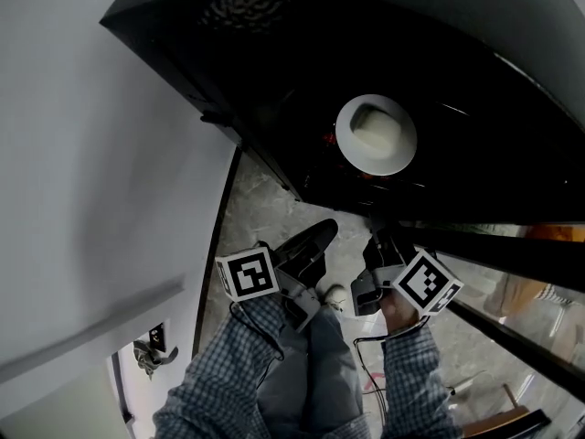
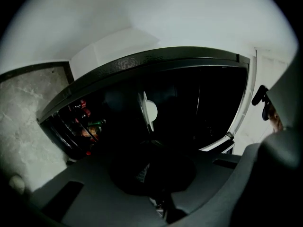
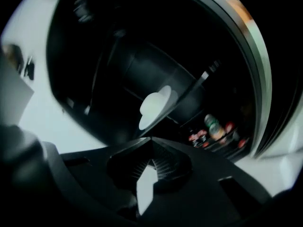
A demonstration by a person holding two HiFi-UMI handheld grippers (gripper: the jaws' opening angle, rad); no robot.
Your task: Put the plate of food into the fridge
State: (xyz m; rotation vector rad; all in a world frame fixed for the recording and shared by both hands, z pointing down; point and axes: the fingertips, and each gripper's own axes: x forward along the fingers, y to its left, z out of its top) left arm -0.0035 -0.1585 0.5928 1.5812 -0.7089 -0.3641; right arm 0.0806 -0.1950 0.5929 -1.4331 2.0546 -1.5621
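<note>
A white plate (image 1: pixel 376 133) with pale food on it rests on a shelf inside the dark, open fridge (image 1: pixel 274 71). It also shows in the left gripper view as the plate (image 2: pixel 149 111) seen edge-on, and in the right gripper view as the plate (image 3: pixel 154 107) ahead of the jaws. My left gripper (image 1: pixel 315 239) and right gripper (image 1: pixel 377 245) hang side by side below the fridge opening, well short of the plate. The right gripper (image 3: pixel 151 140) is shut with nothing in it. The left gripper (image 2: pixel 151 145) looks shut and empty, though its jaws are very dark.
Bottles and jars (image 3: pixel 218 129) stand in the fridge door rack, seen too as the bottles (image 2: pixel 83 126) at the left. A white wall (image 1: pixel 91 154) runs along the left. A marbled floor (image 1: pixel 256 213) lies below, with the person's legs and plaid sleeves (image 1: pixel 247 355).
</note>
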